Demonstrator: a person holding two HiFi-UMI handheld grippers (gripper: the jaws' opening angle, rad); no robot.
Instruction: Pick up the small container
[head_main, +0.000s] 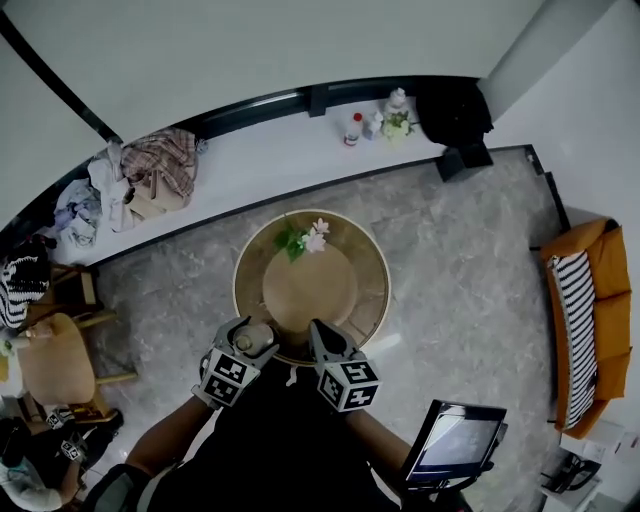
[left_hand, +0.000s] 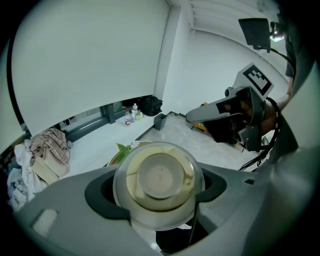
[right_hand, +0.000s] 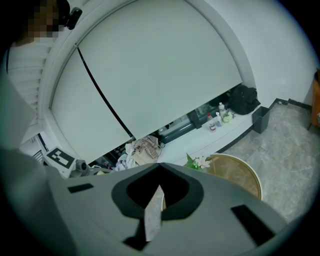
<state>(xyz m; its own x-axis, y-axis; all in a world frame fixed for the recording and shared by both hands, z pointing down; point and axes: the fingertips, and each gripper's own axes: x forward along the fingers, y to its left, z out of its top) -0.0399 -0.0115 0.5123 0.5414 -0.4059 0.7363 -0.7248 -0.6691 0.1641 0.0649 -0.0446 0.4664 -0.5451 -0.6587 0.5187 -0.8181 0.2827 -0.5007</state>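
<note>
The small container (head_main: 252, 337) is a round clear tub with a cream lid. In the left gripper view the container (left_hand: 160, 182) fills the space between the jaws, lid facing the camera. My left gripper (head_main: 248, 340) is shut on it, held over the near edge of the round wooden table (head_main: 375, 270). My right gripper (head_main: 320, 336) hovers just to its right, jaws together. In the right gripper view a thin pale strip (right_hand: 152, 215) is pinched in the seam of my right gripper (right_hand: 156, 192). The right gripper (left_hand: 192, 116) also shows in the left gripper view, apart from the container.
A small bunch of flowers (head_main: 305, 238) lies at the table's far side. A long white ledge holds heaped clothes (head_main: 155, 170) and bottles (head_main: 352, 130). An orange sofa (head_main: 590, 320) stands at the right, a wooden chair (head_main: 60, 360) at the left, a screen (head_main: 455, 440) near me.
</note>
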